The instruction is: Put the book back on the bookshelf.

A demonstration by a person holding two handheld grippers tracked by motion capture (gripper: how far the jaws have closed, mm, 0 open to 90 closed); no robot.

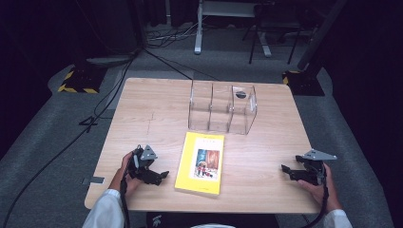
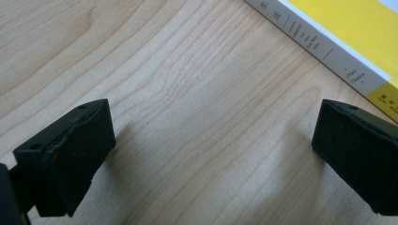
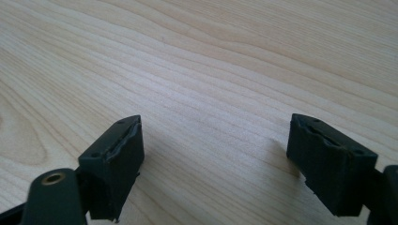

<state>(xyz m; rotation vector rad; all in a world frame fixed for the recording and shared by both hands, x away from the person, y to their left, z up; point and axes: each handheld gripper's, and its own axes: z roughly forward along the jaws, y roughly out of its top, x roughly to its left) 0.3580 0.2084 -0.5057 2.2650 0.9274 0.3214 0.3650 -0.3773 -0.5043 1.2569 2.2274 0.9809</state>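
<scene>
Clear acrylic organizer [image 1: 222, 111] stands upright at far-centre of the wooden table [image 1: 142, 118]. Three compartments, divided by clear walls; no contents visible in any. A dark round mark shows on the upper part of the right-hand compartment; cannot tell what it is.

Yellow book [image 1: 200, 163] lies flat, cover up w/ picture panel, just in front of the organizer, approx. table centre. Book and organizer are apart, w/ a narrow strip of bare wood between.

Left gripper [image 1: 159, 176] rests low on the table near the front edge, just beside the book's left long edge, not touching. Jaws spread wide, holding nothing. In the left gripper view the book [image 2: 342, 42] sits at upper right, white spine w/ print facing the jaws; bare wood between the pads.

Right gripper [image 1: 286, 170] sits at front-right of the table, well apart from the book. Jaws spread wide, nothing between them; right gripper view shows bare wood grain ahead.

Nothing lies between either gripper and the book.
</scene>
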